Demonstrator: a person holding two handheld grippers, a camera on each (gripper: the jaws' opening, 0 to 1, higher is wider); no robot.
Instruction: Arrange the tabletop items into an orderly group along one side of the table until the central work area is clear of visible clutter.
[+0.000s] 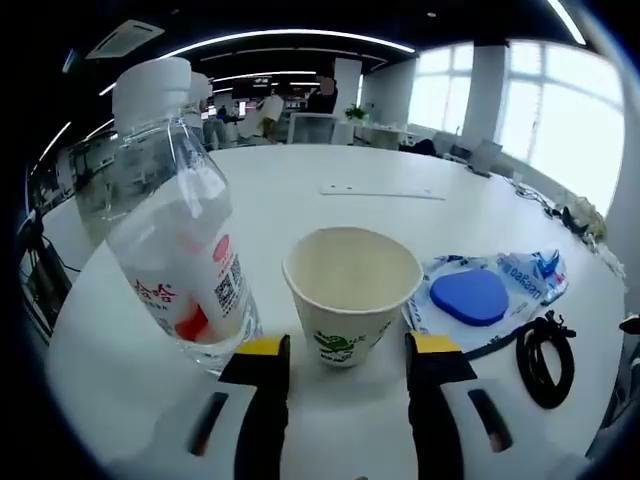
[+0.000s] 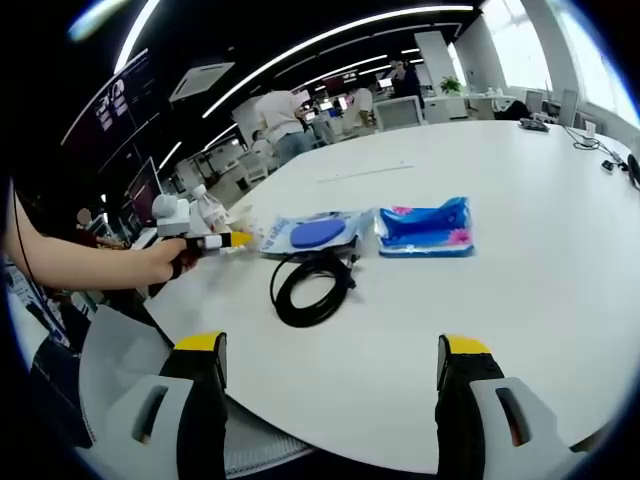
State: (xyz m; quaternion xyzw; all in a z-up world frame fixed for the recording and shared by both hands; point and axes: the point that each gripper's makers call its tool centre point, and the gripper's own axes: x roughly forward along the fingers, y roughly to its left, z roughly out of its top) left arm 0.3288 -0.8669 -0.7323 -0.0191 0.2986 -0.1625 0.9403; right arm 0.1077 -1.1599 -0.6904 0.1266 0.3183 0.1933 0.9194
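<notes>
Left tool (image 1: 348, 362) is open, jaws flanking the paper cup (image 1: 351, 292) near the surface (image 1: 300, 185) edge, positioned for grasping. Right tool (image 2: 330, 372) is open, unloaded, well short of the cable (image 2: 312, 285).

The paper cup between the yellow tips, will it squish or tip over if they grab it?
The cup looks empty and thin-walled, so it is probably very light and would likely crumple under a hard squeeze. It narrows toward its base, so a sideways push might tip it. The left gripper stands open around it.
</notes>
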